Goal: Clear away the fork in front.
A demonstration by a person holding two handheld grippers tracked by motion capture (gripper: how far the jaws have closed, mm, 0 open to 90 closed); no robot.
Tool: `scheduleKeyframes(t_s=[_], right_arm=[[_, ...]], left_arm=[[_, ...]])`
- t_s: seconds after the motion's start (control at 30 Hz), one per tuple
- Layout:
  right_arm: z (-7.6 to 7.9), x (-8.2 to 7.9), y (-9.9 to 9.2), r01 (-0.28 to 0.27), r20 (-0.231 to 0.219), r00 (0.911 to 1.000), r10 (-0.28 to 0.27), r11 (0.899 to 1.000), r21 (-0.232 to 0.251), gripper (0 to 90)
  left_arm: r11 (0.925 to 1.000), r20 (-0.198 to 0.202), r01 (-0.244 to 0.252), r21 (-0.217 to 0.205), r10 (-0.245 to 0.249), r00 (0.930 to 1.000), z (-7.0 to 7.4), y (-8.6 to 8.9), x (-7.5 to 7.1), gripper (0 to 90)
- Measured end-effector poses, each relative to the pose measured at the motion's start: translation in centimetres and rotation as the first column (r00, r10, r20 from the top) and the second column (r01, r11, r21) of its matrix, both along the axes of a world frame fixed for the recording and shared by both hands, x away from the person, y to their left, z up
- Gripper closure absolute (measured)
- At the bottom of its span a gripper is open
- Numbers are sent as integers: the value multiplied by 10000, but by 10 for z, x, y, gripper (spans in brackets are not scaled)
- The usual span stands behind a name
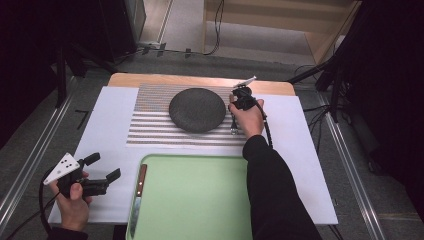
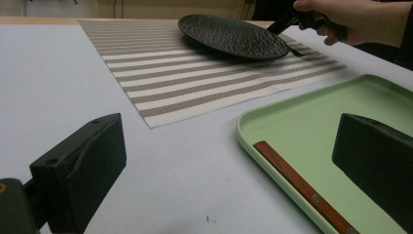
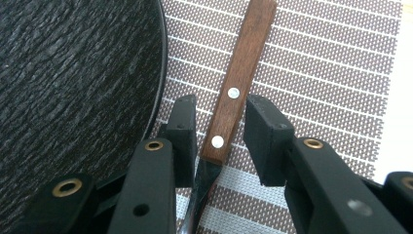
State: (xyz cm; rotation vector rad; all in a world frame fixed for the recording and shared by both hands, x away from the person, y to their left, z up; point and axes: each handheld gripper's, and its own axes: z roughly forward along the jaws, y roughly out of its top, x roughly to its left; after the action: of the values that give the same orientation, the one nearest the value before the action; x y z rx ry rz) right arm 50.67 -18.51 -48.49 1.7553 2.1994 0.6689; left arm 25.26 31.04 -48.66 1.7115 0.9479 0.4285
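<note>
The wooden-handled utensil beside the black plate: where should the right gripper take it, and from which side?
Grip the wooden handle near its rivets, from straight above, jaws across its narrow width. It lies flat on the striped placemat, close beside the black plate; the right gripper already straddles it there.

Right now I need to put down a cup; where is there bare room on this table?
The green tray is bare except for a knife at its left rim. White table covering left of the striped placemat is free too. It's crowded right of the black plate, where the right hand-held gripper straddles a wooden-handled utensil.
</note>
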Motion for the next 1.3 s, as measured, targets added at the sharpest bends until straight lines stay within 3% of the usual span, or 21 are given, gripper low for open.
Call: scheduleKeyframes(t_s=[0.67,0.83,1.0,1.3], right_arm=[[-5,3,0,112,-337,9994,-113,9999,-39,680],[-6,3,6,145,-250,9996,-158,9985,-529,675],[-6,3,7,35,-285,9996,-53,9981,-614,676],[-6,2,4,580,-212,9980,-588,9977,-346,756]], left_arm=[[10000,16,15,23,-15,10000,0,0,0,0],[10000,9,6,25,-6,10000,0,0,0,0],[10000,8,27,33,-27,10000,0,0,0,0],[10000,13,46,28,-46,10000,0,0,1,0]])
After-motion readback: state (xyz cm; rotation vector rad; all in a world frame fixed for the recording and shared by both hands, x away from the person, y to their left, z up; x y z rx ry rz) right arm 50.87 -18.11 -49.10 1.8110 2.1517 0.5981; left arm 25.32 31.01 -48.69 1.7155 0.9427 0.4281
